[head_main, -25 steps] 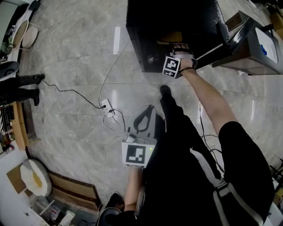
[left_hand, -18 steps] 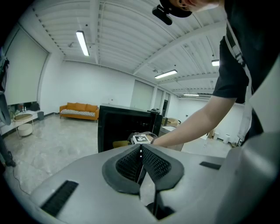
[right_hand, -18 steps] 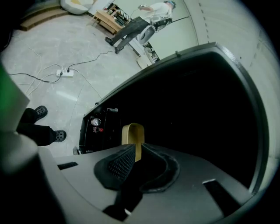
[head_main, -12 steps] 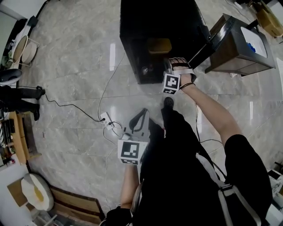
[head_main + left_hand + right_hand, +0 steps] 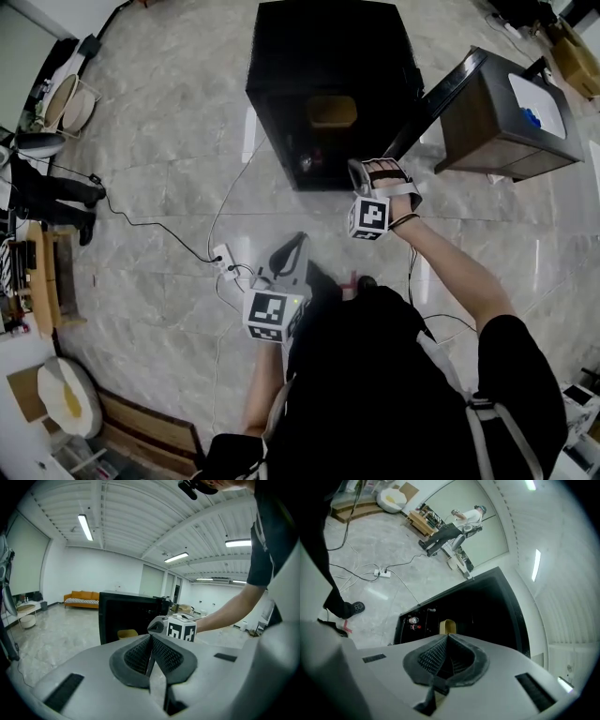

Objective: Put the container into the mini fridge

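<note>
Head view: the yellow container (image 5: 333, 111) sits inside the open black mini fridge (image 5: 328, 56), and the right gripper (image 5: 359, 171) is in front of it.

Left gripper view: the left gripper (image 5: 151, 638) has its fingers (image 5: 136, 656) pressed together on nothing.

Right gripper view: these fingers (image 5: 431, 657) are pressed together too, and they are empty.

1. Mini fridge (image 5: 328, 56): finished in black throughout.
2. Container (image 5: 333, 111): coloured yellow-tan.
3. Left tool (image 5: 151, 639) and right tool (image 5: 447, 639): moulded in grey, fitted with black ribbed pads (image 5: 133, 656).
4. Marker cube (image 5: 272, 316): printed with black-and-white squares.
5. Floor (image 5: 159, 169): laid in pale grey, veined marble.
6. Sofa (image 5: 82, 598): upholstered in orange.
7. Cable (image 5: 225, 187): sheathed in white.
</note>
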{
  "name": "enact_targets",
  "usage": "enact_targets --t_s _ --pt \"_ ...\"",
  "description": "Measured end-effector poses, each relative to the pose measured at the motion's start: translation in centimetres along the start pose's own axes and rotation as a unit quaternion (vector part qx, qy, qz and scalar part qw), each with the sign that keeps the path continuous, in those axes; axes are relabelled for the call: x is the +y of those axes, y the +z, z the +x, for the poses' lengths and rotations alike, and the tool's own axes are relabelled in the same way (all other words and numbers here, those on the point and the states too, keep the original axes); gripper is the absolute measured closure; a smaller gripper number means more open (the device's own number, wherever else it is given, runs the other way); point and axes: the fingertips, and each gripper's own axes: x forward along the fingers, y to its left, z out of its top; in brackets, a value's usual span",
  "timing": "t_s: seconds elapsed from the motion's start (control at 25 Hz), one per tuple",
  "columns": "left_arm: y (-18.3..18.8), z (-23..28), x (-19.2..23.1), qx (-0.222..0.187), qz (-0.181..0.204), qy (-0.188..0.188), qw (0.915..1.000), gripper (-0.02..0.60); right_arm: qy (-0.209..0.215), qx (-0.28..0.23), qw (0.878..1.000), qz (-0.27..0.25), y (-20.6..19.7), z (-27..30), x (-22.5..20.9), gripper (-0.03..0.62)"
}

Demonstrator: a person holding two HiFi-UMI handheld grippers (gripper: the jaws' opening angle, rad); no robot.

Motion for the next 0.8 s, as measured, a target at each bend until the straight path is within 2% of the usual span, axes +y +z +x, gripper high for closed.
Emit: enact_targets --t_s 0.2,0.28,0.48,0.56,0.64,0.8 --pt "0.2 0.7 -3.6 0.024 0.007 0.01 0.9996 0.54 0.012 -0.043 0.998 0.055 -1.2 -5.3 0.0 0.574" --pt "0.7 1.2 -5.4 0.018 0.008 0.014 0.9997 0.54 0.018 -0.063 0.994 0.087 -1.9 -7.5 0.0 0.574" --pt "1.2 0.3 -9.7 -0.006 -0.017 0.025 0.9995 0.54 0.037 -0.114 0.975 0.185 -2.7 -14.3 0.1 0.576" --pt "1.2 -0.2 -11.0 -0.012 -0.021 0.03 0.9993 0.54 0.051 -0.142 0.959 0.241 -2.7 -17.2 -0.3 0.576" --pt "1.2 -0.5 -12.3 -0.016 -0.021 0.034 0.9991 0.54 0.076 -0.178 0.933 0.303 -2.4 -20.2 -0.5 0.576" --pt "1.6 -1.1 -15.1 -0.027 -0.016 0.04 0.9987 0.54 0.126 -0.253 0.863 0.419 -2.4 -25.8 -1.5 0.577"
